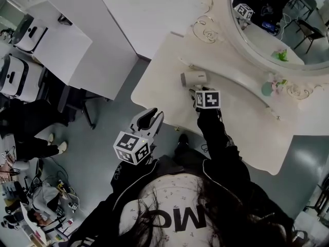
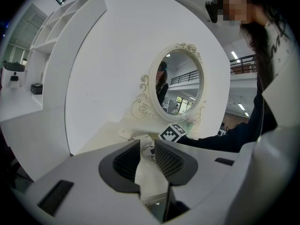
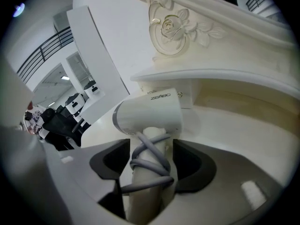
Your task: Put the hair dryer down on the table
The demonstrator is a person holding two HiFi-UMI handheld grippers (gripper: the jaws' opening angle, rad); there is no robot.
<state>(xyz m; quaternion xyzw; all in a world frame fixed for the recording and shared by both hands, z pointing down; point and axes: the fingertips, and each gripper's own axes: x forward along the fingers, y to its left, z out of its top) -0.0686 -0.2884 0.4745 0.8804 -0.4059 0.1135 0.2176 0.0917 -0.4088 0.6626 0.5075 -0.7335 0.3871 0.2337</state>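
The white hair dryer (image 1: 194, 78) lies on the cream dressing table (image 1: 231, 133), below the oval mirror (image 1: 277, 30). In the right gripper view its barrel (image 3: 150, 114) rests on the tabletop (image 3: 243, 125). Its cord-wrapped handle runs back between the jaws of my right gripper (image 3: 151, 146). Those jaws stand wide, with a gap beside the handle, so the pads do not press on it. In the head view the right gripper (image 1: 198, 90) sits just in front of the dryer. My left gripper (image 1: 151, 116) hangs off the table's left edge over the floor, its jaws (image 2: 146, 146) a little apart and empty.
A small teal pot with flowers (image 1: 267, 89) stands at the mirror's foot, right of the dryer. White desks (image 1: 103, 40) and dark chairs (image 1: 72, 104) lie to the left across the grey floor. The mirror's carved frame (image 3: 178, 27) rises just behind the dryer.
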